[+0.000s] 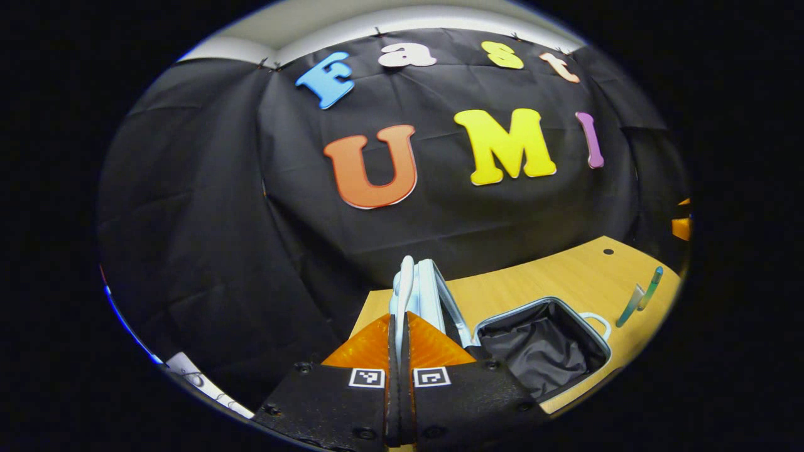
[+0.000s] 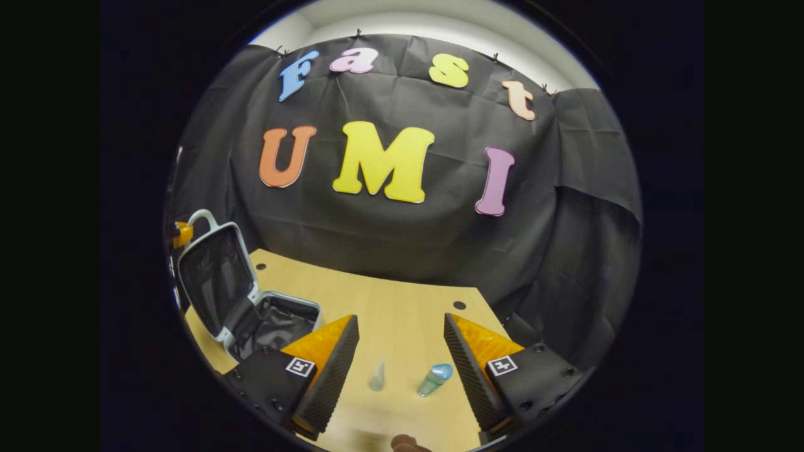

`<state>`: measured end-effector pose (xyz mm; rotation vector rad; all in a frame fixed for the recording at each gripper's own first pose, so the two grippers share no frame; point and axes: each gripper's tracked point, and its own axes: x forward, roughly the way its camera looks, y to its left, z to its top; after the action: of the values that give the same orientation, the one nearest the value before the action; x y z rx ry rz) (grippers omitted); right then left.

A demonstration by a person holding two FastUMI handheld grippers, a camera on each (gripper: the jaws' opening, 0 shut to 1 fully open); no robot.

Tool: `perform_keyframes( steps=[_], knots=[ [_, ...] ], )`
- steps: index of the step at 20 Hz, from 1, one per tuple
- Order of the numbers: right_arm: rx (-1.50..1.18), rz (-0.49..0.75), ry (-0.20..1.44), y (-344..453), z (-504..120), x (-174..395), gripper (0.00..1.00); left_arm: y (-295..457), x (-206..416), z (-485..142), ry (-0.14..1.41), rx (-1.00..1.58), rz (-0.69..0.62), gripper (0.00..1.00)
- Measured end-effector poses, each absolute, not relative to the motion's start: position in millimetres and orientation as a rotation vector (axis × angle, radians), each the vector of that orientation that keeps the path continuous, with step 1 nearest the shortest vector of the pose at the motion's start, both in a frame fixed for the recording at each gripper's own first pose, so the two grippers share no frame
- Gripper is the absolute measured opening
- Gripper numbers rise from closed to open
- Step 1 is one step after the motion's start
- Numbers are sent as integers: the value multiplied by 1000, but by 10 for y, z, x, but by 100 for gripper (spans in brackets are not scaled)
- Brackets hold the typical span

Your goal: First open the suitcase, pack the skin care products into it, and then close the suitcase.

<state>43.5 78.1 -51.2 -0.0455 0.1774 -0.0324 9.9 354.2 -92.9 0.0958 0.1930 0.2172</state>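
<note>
A small pale suitcase lies open on the wooden table, its black-lined base beside its upright lid. My left gripper is shut, and the lid's white handle rises from between its tips. In the right gripper view the left gripper shows by that handle. My right gripper stands open above the table. Between its fingers lie a small clear bottle and a teal tube with a blue cap. Both products appear right of the base.
The wooden table ends at the black cloth wall behind and to the right. Small dark holes mark its surface. A brown object shows at the near edge. The other gripper is at the far right.
</note>
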Motion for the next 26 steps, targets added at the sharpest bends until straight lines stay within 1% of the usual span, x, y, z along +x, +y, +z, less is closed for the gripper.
perform_keyframes(
  steps=[2, 5, 9, 12, 13, 14, 15, 17, 18, 23, 25, 26],
  knots=[
    [-78, -29, 165, 893, -447, 352, 81, 4014, 95, -1314, 239, -8, 259, 3],
    [-131, -17, 171, 1031, -445, 246, 81, 4461, 38, -2035, 320, -202, 282, 3],
    [-161, -1, 155, 1170, -324, 134, 81, 4691, 46, -2969, 465, -368, 296, 3],
    [-193, 8, 141, 1262, -296, 123, 81, 4762, 69, -3226, 504, -446, 312, 4],
    [-198, 13, 142, 1288, -292, 121, 81, 4773, 76, -3262, 506, -464, 315, 7],
    [-203, 16, 142, 1303, -293, 114, 81, 4842, 109, -3270, 496, -471, 332, 8],
    [-208, 17, 139, 1310, -287, 108, 81, 4842, 120, -3261, 495, -486, 325, 15],
    [-214, 18, 132, 1298, -270, 119, 81, 4825, 97, -3271, 500, -485, 329, 18],
    [-210, 16, 130, 1277, -275, 121, 81, 4852, 83, -3258, 496, -475, 332, 9],
    [-188, 9, 117, 1146, -258, 121, 81, 4839, -141, -2960, 438, -512, 365, 94],
    [-173, 16, 128, 1073, -336, 112, 82, 4753, -243, -2755, 399, -464, 371, 97],
    [-168, 21, 134, 1026, -379, 107, 81, 4634, -297, -2603, 380, -432, 363, 97]
  ],
)
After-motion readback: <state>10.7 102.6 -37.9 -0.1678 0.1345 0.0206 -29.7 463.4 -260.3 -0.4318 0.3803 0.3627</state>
